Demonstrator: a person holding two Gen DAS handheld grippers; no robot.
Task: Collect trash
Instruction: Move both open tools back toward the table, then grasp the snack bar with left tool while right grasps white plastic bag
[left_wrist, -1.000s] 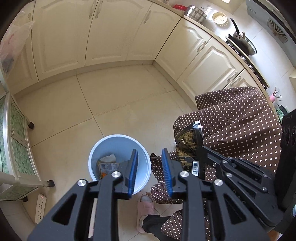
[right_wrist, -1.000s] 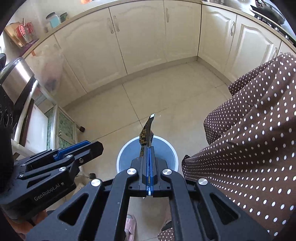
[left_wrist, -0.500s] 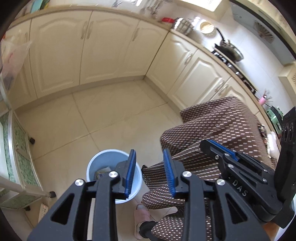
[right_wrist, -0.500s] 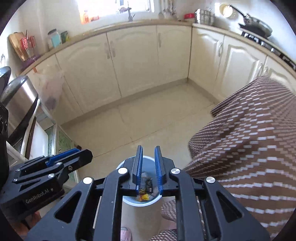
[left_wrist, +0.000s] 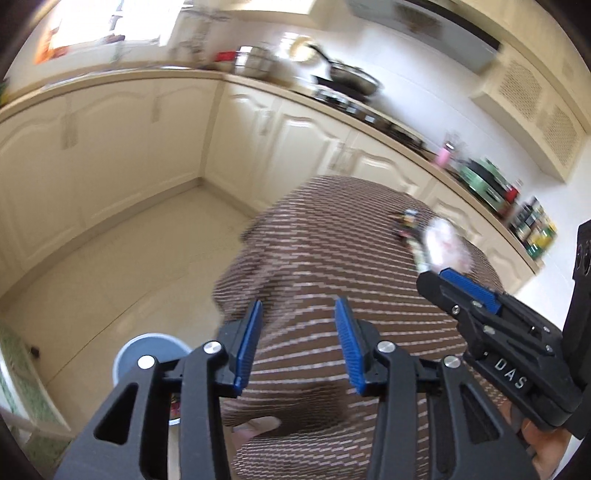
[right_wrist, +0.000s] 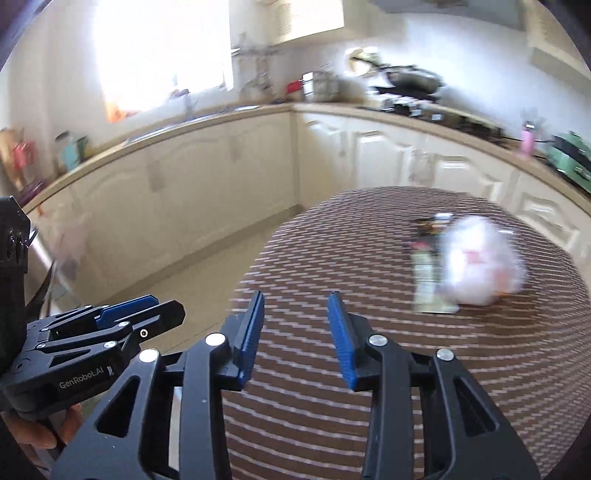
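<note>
Writing on my left tongs: "GenRobot.AI" in white on the black body of my left gripper (right_wrist: 142, 310), read from the right wrist view.
Writing on my right tongs: "DAS" in white on the side of my right gripper (left_wrist: 461, 284), read from the left wrist view.
Other labels: the jars and boxes on the far right counter were too blurred to read.
Left tongs: my left gripper (left_wrist: 298, 345) stood partly open, its jaws having just been opening, with nothing between the blue pads.
Right tongs: my right gripper (right_wrist: 295, 334) stood partly open too, its jaws having just been opening, and empty.
Trash left: a crumpled white plastic bag (right_wrist: 480, 258) lay on the brown white-dotted tablecloth (right_wrist: 332, 266), far right, touching a flat printed wrapper (right_wrist: 430, 273) on its left.
Bin: the round pale blue waste bin (left_wrist: 147, 345) stood on the floor, near left, below the table's edge.
Edges: the cloth's rounded edge fell away to the left.
Open room: the cream tiled floor (left_wrist: 122, 258) lay bare between the table and the cream cabinet doors (left_wrist: 110, 140).
</note>
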